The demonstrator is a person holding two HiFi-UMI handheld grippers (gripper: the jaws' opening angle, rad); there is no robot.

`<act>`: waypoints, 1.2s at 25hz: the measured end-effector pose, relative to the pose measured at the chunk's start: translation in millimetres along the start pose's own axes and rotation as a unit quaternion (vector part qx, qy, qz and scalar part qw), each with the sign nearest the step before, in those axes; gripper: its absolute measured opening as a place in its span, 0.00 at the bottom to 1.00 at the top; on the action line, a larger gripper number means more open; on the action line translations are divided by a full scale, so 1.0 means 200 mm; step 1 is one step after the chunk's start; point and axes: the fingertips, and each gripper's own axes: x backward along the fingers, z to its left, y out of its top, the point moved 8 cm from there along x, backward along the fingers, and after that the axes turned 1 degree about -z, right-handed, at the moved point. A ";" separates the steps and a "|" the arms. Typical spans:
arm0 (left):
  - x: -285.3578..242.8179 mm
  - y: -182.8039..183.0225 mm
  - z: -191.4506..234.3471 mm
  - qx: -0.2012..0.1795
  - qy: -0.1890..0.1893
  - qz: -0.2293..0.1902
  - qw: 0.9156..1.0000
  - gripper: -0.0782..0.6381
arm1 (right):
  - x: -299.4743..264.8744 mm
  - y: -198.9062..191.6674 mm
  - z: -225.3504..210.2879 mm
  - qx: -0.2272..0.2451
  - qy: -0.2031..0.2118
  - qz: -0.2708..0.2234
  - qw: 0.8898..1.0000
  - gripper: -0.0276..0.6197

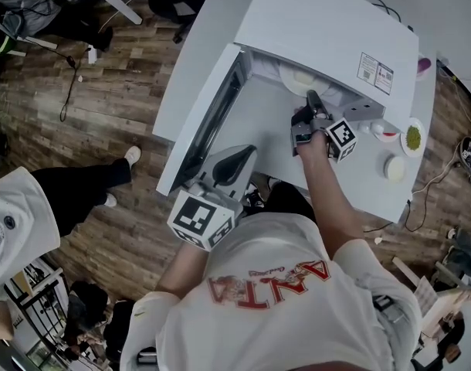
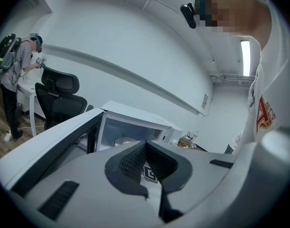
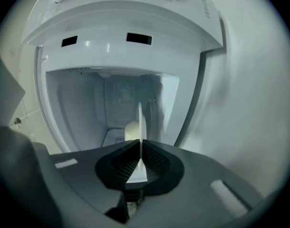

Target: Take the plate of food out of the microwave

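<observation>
Open door flanks microwave mouth, seemingly free.

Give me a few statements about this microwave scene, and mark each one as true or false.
1. The microwave door stands open. True.
2. The right claw is shut on the plate. True.
3. The left claw grips the plate too. False: it is shut on nothing, beside the door.
4. The plate is already out of the microwave. False: it sits inside the cavity.
</observation>
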 end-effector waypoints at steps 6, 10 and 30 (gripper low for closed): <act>0.05 0.00 -0.05 -0.008 -0.011 -0.003 1.000 0.12 | 0.13 -0.02 0.05 0.000 0.030 0.007 1.000 0.07; 0.08 0.00 -0.09 -0.017 -0.027 -0.007 0.999 0.12 | 0.28 -0.06 0.06 0.005 0.034 0.030 0.999 0.07; 0.12 -0.13 -0.48 -0.049 -0.141 0.005 0.989 0.12 | 1.29 0.13 -0.33 0.004 -0.038 -0.012 0.999 0.07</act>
